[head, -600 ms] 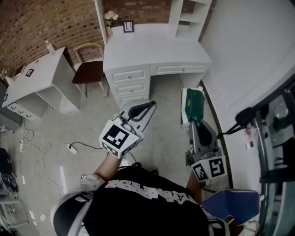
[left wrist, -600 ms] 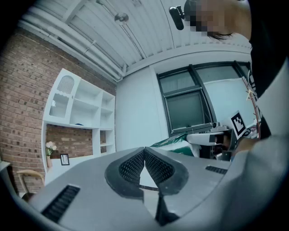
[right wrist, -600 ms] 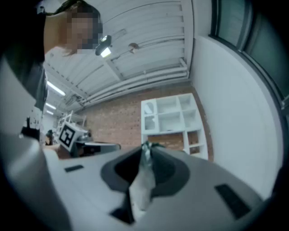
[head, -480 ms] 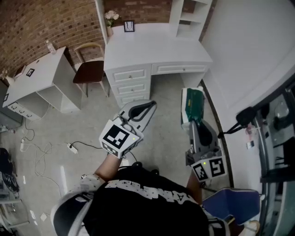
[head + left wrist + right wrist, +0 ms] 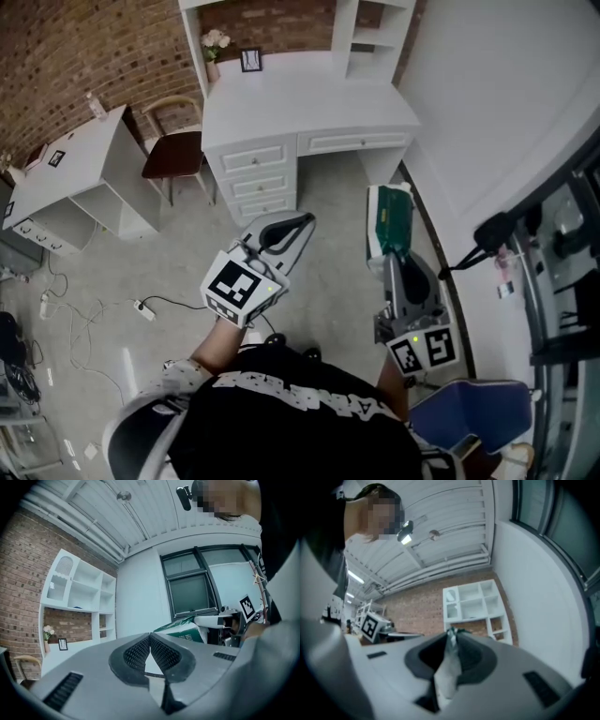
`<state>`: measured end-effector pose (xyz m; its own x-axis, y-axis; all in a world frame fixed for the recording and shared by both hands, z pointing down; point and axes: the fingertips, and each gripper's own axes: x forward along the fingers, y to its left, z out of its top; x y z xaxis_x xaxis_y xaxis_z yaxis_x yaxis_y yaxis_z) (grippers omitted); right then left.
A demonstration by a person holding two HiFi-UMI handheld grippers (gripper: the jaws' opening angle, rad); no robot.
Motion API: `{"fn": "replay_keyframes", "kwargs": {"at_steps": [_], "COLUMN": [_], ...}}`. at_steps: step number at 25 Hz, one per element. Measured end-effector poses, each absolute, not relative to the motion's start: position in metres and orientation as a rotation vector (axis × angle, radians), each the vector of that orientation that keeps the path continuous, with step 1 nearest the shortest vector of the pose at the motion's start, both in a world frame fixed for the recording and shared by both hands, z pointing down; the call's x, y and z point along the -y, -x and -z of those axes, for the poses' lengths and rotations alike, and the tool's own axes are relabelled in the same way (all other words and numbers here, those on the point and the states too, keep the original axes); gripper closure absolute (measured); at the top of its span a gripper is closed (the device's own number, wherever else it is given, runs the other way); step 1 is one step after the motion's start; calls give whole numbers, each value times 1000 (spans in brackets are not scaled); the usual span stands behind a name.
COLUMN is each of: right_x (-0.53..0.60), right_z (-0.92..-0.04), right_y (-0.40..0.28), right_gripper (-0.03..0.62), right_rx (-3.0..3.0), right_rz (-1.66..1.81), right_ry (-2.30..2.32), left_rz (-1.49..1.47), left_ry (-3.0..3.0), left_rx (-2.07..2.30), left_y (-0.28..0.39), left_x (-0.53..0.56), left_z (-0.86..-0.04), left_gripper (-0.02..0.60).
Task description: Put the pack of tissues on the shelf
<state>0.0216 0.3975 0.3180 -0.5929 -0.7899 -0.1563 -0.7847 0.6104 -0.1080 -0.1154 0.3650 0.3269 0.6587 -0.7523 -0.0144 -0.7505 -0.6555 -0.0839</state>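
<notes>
The pack of tissues, green with white edges, hangs in the air in front of the white desk in the head view. My right gripper is shut on its near end; in the right gripper view a thin white edge of the pack is pinched between the pads. My left gripper is shut and empty, held up at centre left, well apart from the pack. In the left gripper view the pack shows beyond the closed left gripper. The white shelf unit stands against the brick wall; its lower part rises from the desk's right end.
A white desk with drawers stands ahead, with a flower vase and a small frame on it. A wooden chair and a low white table are to the left. Cables lie on the floor. A white wall is on the right.
The view has shifted slightly: the desk and shelf sit a little further left and higher. Both grippers keep nearly the same pose, and the pack stays held.
</notes>
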Motion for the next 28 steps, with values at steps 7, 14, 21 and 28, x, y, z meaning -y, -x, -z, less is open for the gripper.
{"fn": "replay_keyframes", "kwargs": {"at_steps": [7, 14, 21, 28], "right_x": [-410, -418, -428, -419], "right_z": [-317, -322, -324, -325], "right_y": [-64, -96, -108, -117], "right_gripper": [520, 520, 520, 520], "right_rx": [-2623, -2618, -2602, -2581], "right_rz": [7, 12, 22, 23], "right_ry": [1341, 1351, 1361, 1390], "left_rz": [39, 79, 78, 63], "left_ry": [2798, 2809, 2809, 2814], "left_rx": [-1206, -1162, -1152, -1135], "left_y": [69, 29, 19, 15], "left_x": [-369, -377, -384, -371], "left_z": [-329, -333, -332, -332], "left_gripper": [546, 546, 546, 546]}}
